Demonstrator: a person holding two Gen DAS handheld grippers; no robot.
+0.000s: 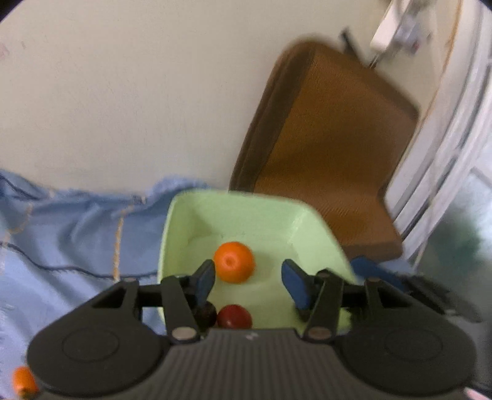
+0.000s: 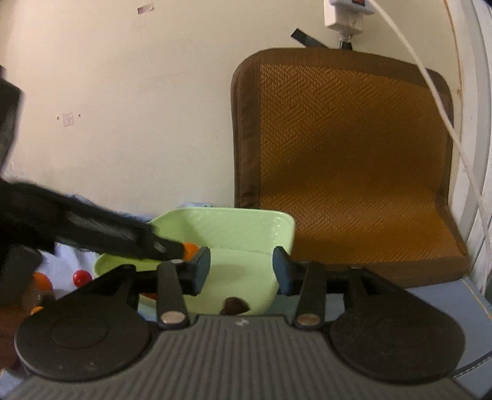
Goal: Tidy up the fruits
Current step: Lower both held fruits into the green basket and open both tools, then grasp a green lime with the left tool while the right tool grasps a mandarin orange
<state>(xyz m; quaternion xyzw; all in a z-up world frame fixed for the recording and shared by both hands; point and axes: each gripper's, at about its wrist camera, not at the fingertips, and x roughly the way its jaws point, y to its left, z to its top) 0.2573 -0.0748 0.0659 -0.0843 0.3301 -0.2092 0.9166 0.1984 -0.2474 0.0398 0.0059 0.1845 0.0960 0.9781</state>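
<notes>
A light green square bowl (image 1: 181, 221) sits on blue cloth. In the left wrist view it holds an orange (image 1: 234, 261), a red fruit (image 1: 235, 317) and a dark fruit (image 1: 206, 314). My left gripper (image 1: 248, 277) is open above the bowl, the orange lying free just beside its left finger. In the right wrist view my right gripper (image 2: 241, 270) is open and empty over the bowl (image 2: 233, 227), with a dark fruit (image 2: 233, 306) below it. The left gripper's black body (image 2: 92, 230) reaches in from the left, with the orange (image 2: 190, 248) at its tip.
A brown woven seat cushion (image 2: 353, 160) leans on the cream wall behind the bowl. Loose fruits lie on the cloth at left: a red one (image 2: 82, 277) and orange ones (image 2: 41, 280). Another orange piece (image 1: 23, 380) shows at lower left. A white charger and cable (image 2: 344, 15) hang at upper right.
</notes>
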